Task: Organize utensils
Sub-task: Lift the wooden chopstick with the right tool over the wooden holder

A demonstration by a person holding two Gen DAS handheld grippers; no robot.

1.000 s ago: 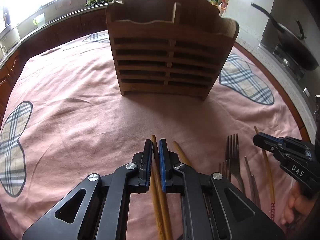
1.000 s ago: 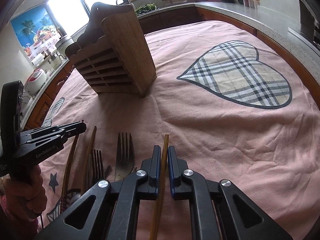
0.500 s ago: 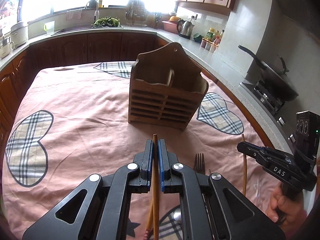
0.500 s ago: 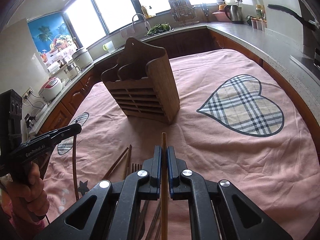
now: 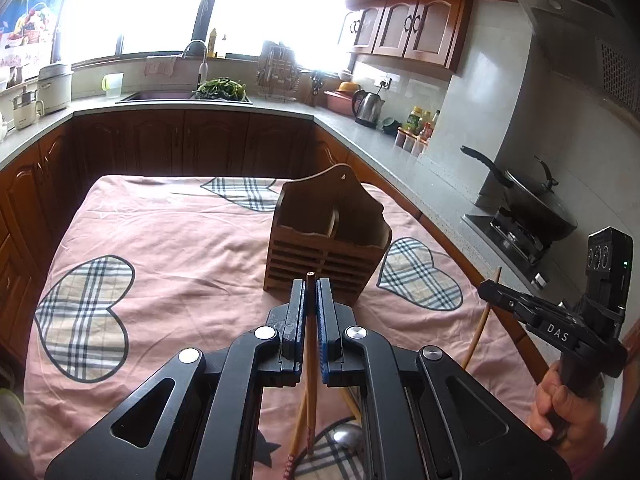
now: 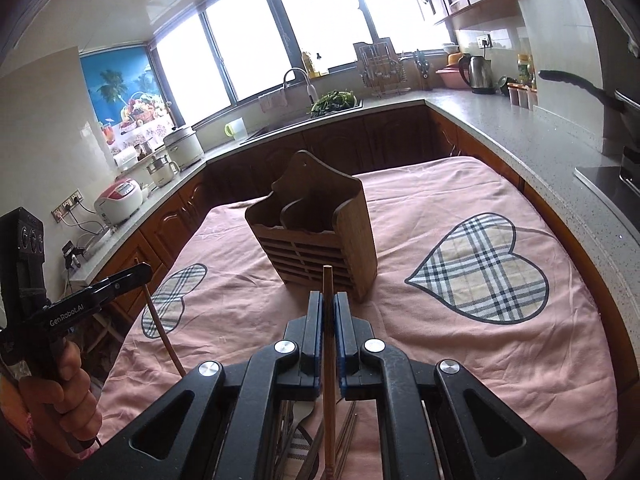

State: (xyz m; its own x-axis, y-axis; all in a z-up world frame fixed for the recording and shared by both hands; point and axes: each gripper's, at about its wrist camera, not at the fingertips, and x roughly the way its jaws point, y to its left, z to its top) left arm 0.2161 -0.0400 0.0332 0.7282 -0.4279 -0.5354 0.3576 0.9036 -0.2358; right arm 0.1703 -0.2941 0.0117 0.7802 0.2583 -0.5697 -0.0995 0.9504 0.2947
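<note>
1. The left gripper (image 5: 310, 292) is pinched on a wooden chopstick (image 5: 310, 344), held above the table's near edge; the stick pokes just past the pads, most of it hanging beneath, so it could pivot in the grip and miss the opening
2. The wooden utensil holder (image 5: 326, 236) stands upright mid-table on the pink cloth (image 5: 168, 240), both top compartments looking empty; a stick catching its rim or slatted front might tip it or drag the cloth
3. The right gripper (image 6: 328, 304) is likewise clamped on a second chopstick (image 6: 329, 360), its tip aimed toward the holder; both hands closing on one narrow opening risks the grippers knocking together
4. Forks (image 6: 298, 416) and other pieces lie below at the near edge, partly hidden
</note>
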